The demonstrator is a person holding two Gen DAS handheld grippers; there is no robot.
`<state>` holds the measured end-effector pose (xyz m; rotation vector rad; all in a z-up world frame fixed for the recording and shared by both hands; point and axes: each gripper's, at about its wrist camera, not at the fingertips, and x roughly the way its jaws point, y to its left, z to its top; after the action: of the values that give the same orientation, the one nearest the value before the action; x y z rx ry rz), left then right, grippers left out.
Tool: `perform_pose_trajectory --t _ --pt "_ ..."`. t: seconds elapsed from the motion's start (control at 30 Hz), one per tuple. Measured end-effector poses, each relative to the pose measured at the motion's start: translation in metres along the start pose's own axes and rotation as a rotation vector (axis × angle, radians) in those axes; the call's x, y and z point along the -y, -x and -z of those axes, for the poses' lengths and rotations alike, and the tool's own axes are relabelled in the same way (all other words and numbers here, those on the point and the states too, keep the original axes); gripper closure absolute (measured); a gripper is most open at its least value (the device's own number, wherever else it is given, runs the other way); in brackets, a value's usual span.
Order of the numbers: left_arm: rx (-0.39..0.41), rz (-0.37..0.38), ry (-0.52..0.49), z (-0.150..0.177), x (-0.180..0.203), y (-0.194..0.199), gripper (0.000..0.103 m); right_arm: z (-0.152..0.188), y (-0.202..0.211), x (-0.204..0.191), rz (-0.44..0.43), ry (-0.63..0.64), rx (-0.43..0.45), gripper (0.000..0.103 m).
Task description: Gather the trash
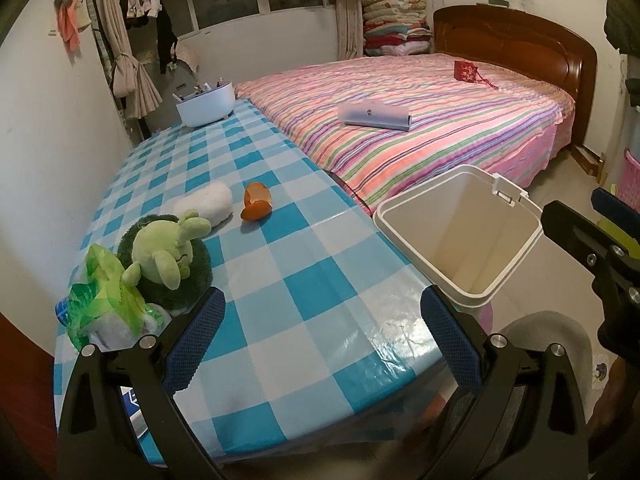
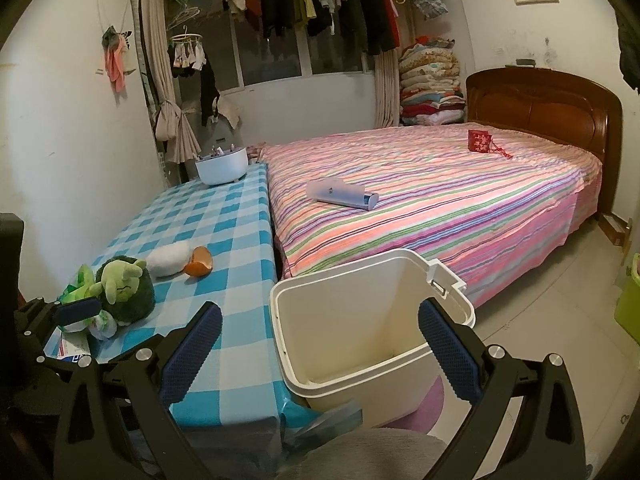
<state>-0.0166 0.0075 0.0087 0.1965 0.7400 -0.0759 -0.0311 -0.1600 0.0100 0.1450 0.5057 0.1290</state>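
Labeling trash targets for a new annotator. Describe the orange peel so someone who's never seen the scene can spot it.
Find the table with the blue-and-white checked cloth beside the striped bed. Near its middle, a white fluffy item lies next to a green plush toy. The orange peel sits just bed-side of the white item: small, curled, and the only orange thing on the cloth.

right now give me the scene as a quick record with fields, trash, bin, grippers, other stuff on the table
trash: orange peel on the checked table, beside a white wad
bin: white bin, lid open, looks empty, standing off the table's right edge near the bed
left gripper: open, empty, above the table's near end
right gripper: open, empty, in front of the bin
other items: green plush, green plastic bag, white tub at the far end
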Motion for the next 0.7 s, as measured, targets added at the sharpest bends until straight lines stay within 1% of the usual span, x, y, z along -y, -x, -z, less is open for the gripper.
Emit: perform_pose_trajectory --t 0.7 --pt "-0.004 -0.013 0.027 -0.0015 -0.0092 -0.0004 0.006 -0.0042 -0.0031 0.0004 0.0 -0.008 -0.015 0.007"
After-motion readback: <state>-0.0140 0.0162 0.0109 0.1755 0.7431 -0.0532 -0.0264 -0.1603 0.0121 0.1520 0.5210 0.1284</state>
